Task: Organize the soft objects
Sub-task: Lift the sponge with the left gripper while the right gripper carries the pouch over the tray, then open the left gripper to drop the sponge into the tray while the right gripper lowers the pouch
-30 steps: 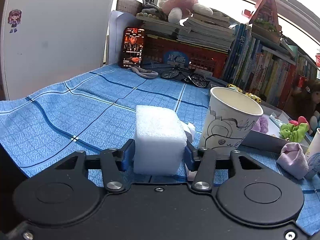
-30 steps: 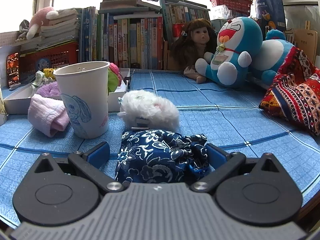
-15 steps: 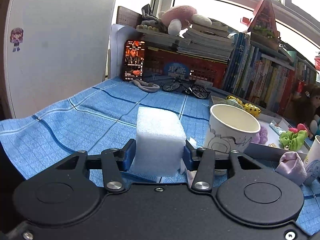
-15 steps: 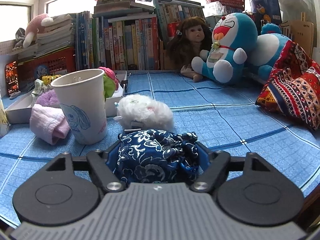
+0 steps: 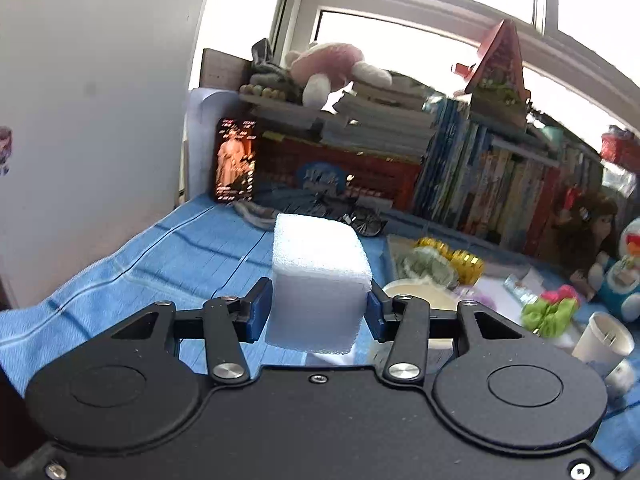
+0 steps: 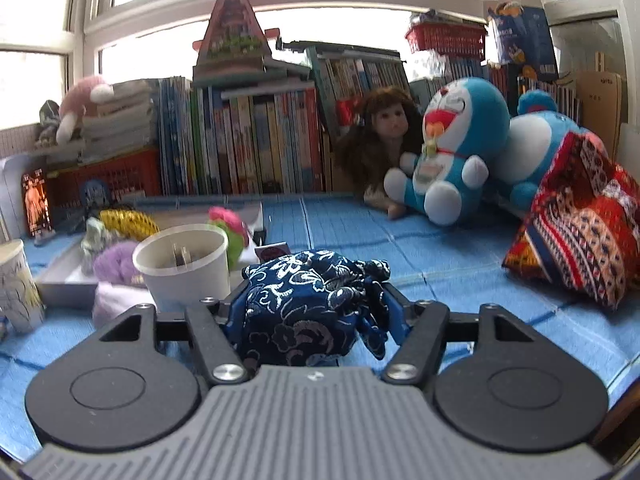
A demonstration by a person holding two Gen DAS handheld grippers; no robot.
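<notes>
A white foam block (image 5: 318,280) hangs above the blue checked cloth (image 5: 160,264), with my left gripper (image 5: 318,311) shut on its two sides. In the right wrist view a dark blue floral pouch (image 6: 308,304) sits between the pads of my right gripper (image 6: 314,310). Its jaws are closing and press into the fabric, and the pouch is off the cloth. A white paper cup (image 6: 184,268) stands just left of the pouch. Another cup with a drawing (image 6: 16,288) is at the far left.
A white tray (image 6: 60,284) holds a purple scrunchie (image 6: 116,264) and other small soft things, with a pink cloth (image 6: 112,300) in front. A blue cat plush (image 6: 460,148), a doll (image 6: 380,140) and a patterned bag (image 6: 580,232) sit to the right. Books (image 6: 240,140) line the back.
Both grippers have risen. The foam block came up off the cloth in the left gripper. The right jaws went from wide around the pouch to pressing on it and lifted it.
</notes>
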